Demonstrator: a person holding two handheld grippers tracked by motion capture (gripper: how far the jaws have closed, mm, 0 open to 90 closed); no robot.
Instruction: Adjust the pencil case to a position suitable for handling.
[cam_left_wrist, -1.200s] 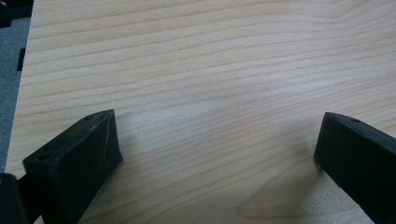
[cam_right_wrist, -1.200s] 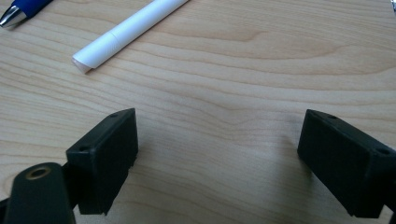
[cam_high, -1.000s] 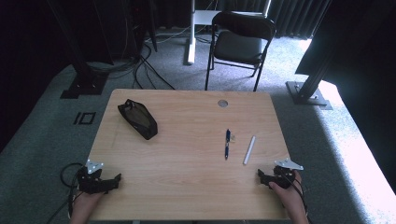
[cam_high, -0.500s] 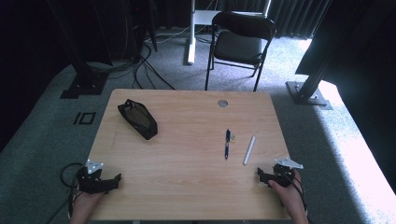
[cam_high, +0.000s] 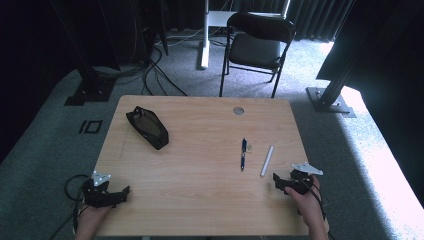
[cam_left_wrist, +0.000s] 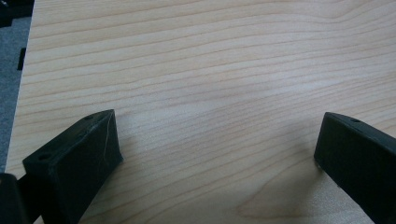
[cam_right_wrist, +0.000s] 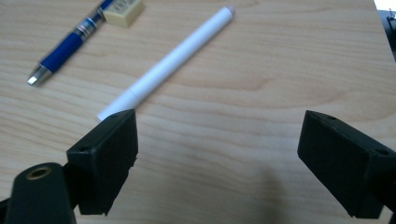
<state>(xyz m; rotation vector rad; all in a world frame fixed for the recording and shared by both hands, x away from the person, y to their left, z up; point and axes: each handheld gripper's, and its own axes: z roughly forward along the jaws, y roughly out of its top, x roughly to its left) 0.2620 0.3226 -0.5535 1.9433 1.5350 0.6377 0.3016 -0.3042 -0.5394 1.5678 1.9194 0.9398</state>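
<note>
Daylight glares in from the right, washing out the floor (cam_high: 385, 150); the room behind stays dark, and the close-ups are soft.

- My table (cam_high: 200, 150) is a light wooden top with plain grain, standing on grey carpet.
- A round grommet hole (cam_high: 238, 110) sits near its far edge.
- A black pouch (cam_high: 147, 127) lies slantwise toward the far left.
- A blue pen (cam_high: 243, 153) lies right of the middle, with a small pale eraser (cam_right_wrist: 123, 11) just beside it.
- A white pen (cam_high: 267, 160) lies near the blue one, on its right, apart from it.
</note>
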